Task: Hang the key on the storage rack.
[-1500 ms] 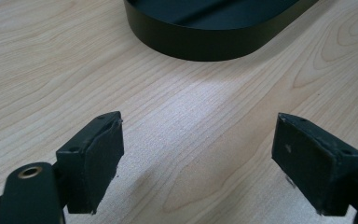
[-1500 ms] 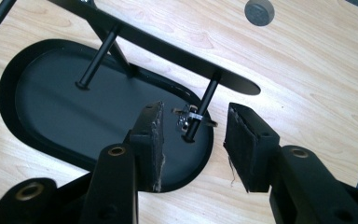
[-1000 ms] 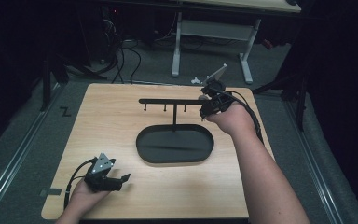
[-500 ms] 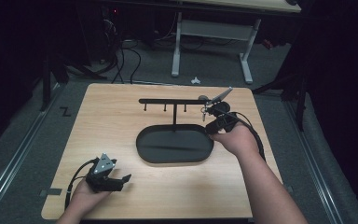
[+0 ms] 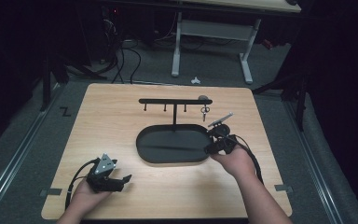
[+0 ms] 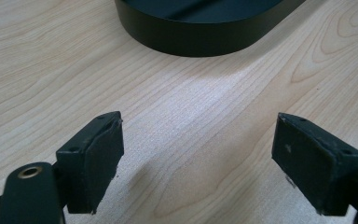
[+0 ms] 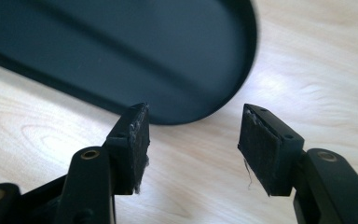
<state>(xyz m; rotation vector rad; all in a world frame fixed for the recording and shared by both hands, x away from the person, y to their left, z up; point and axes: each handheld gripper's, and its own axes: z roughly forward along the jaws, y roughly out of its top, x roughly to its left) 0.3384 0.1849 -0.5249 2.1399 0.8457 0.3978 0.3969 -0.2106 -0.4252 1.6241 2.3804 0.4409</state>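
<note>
- Black oval tray (image 5: 145, 142) lies at centre frame of the high view, on the wooden desk (image 5: 270, 163). A thin post rises from its far edge and carries a black hook rail (image 5: 168, 101) across the upper middle of the frame.
- A small set of keys (image 5: 205, 111) hangs under the right end of the rail; a grey knob sits on top of that end. Detail too small to tell more.
- Right claw (image 5: 208, 149) sits just beside the tray's right end, at centre right of the frame. In the right gripper view the tray's rounded rim (image 7: 242, 79) fills the upper left, just beyond the jaw tips; jaws stand moderately apart, nothing between them, bare wood below.
- Left claw (image 5: 123, 182) is at lower left of the frame, well apart from the tray. In the left gripper view the tray wall (image 6: 191, 42) runs along the top; jaws spread wide, empty.
- Tray: matte black, low upright wall, flat dark floor.
- Right hand (image 5: 235, 161) reaches in from the bottom right, forearm angled up-left, claw pointing at the tray.
- Left hand (image 5: 86, 196) low at the bottom edge, cable looping to its left.
</note>
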